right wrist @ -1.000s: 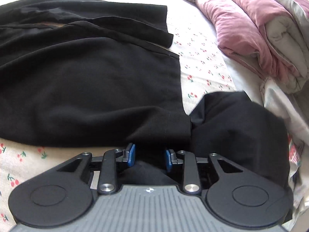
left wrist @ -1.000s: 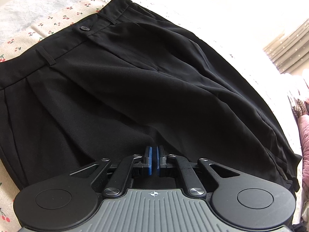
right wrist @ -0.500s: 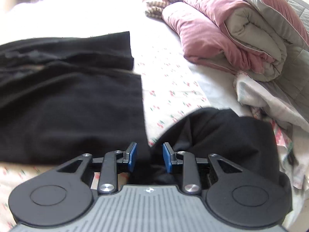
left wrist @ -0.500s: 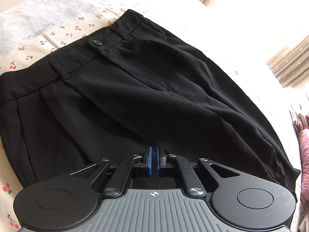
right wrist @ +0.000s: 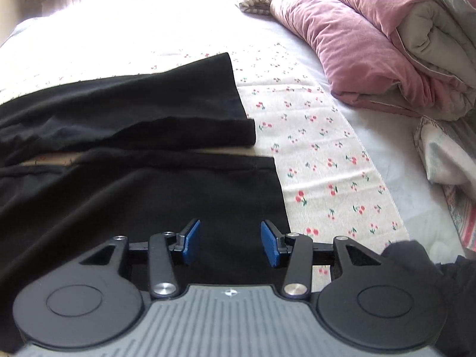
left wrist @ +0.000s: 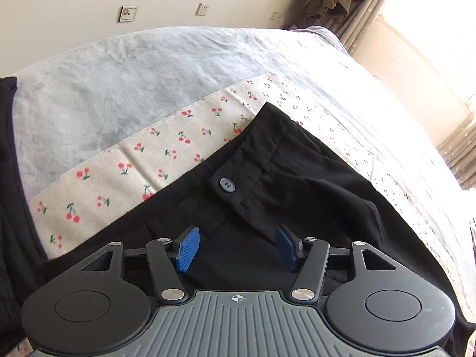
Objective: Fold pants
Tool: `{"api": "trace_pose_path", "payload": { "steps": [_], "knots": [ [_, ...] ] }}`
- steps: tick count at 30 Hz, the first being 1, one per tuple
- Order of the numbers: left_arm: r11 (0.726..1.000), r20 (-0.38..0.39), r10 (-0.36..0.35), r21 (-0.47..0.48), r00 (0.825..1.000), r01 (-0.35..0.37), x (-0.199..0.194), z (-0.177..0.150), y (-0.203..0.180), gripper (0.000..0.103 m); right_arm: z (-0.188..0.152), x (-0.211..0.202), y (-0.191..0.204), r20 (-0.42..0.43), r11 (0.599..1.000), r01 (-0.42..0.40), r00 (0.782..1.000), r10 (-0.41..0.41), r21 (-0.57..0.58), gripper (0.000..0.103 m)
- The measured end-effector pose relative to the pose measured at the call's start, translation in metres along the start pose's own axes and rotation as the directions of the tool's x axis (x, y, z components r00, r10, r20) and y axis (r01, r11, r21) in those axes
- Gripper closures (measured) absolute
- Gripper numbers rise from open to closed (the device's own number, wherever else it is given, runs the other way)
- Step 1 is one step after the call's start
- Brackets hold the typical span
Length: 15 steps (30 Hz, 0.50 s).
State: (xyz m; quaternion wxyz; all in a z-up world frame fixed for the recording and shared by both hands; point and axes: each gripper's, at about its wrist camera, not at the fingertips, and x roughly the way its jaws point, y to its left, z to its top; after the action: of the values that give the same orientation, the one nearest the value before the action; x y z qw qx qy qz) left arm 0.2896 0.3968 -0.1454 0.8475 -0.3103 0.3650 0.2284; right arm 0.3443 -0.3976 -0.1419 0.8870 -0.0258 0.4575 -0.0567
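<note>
With both tools just opened and holding nothing, the left tool (left wrist: pixel 235 247) above the waistband and the right tool (right wrist: pixel 229 242) above the leg hems of the black fabric pants (left wrist: pixel 297 196), you should check the edges lie even on the bed before the next fold.

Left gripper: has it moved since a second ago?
Yes. The left gripper has pulled back toward the waistband: the pants button, once far ahead, now sits just beyond its fingertips. Its jaws have just been opening, gripping nothing.

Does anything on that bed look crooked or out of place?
The two pant legs don't line up: the far leg's hem stops short of the near one's, with a strip of cherry-print sheet showing between them. Nothing looks torn or spilled.
</note>
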Motion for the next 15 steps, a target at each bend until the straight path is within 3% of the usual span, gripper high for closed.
{"api": "trace_pose_path", "payload": {
  "steps": [3, 5, 9, 11, 12, 13, 14, 15],
  "knots": [
    [0.998, 0.007, 0.012, 0.057, 1.0, -0.012, 0.032, 0.034, -0.013, 0.042, 0.041, 0.02, 0.015, 0.038, 0.999, -0.007, 0.999, 0.005, 0.04, 0.06],
    [0.995, 0.006, 0.038, 0.09, 0.999, -0.038, 0.054, 0.053, -0.019, 0.04, 0.063, 0.039, 0.02, 0.04, 0.998, -0.004, 0.999, 0.002, 0.064, 0.06],
    [0.975, -0.024, 0.165, 0.152, 0.986, -0.16, 0.099, 0.07, -0.031, 0.039, 0.094, 0.08, 0.015, 0.025, 0.985, -0.025, 0.999, 0.021, 0.173, 0.058],
    [0.953, -0.018, 0.225, 0.213, 0.974, -0.217, 0.113, 0.062, -0.042, 0.041, 0.095, 0.102, 0.013, -0.033, 0.978, -0.005, 0.999, 0.013, 0.207, 0.059],
    [0.939, 0.018, 0.238, 0.251, 0.971, -0.235, 0.113, 0.056, -0.048, 0.045, 0.092, 0.116, 0.016, -0.079, 0.98, 0.018, 0.997, -0.002, 0.2, 0.07],
    [0.928, 0.043, 0.23, 0.292, 0.972, -0.232, 0.113, 0.049, -0.054, 0.065, 0.089, 0.118, 0.02, -0.071, 0.985, 0.043, 0.997, -0.031, 0.167, 0.093],
    [0.916, 0.062, 0.234, 0.32, 0.97, -0.241, 0.112, 0.044, -0.061, 0.076, 0.086, 0.117, 0.026, -0.054, 0.992, 0.067, 0.997, -0.062, 0.107, 0.103],
    [0.902, 0.079, 0.248, 0.345, 0.966, -0.26, 0.112, 0.041, -0.067, 0.081, 0.084, 0.116, 0.029, -0.06, 0.995, 0.07, 0.996, -0.066, 0.072, 0.103]
  ]
}}
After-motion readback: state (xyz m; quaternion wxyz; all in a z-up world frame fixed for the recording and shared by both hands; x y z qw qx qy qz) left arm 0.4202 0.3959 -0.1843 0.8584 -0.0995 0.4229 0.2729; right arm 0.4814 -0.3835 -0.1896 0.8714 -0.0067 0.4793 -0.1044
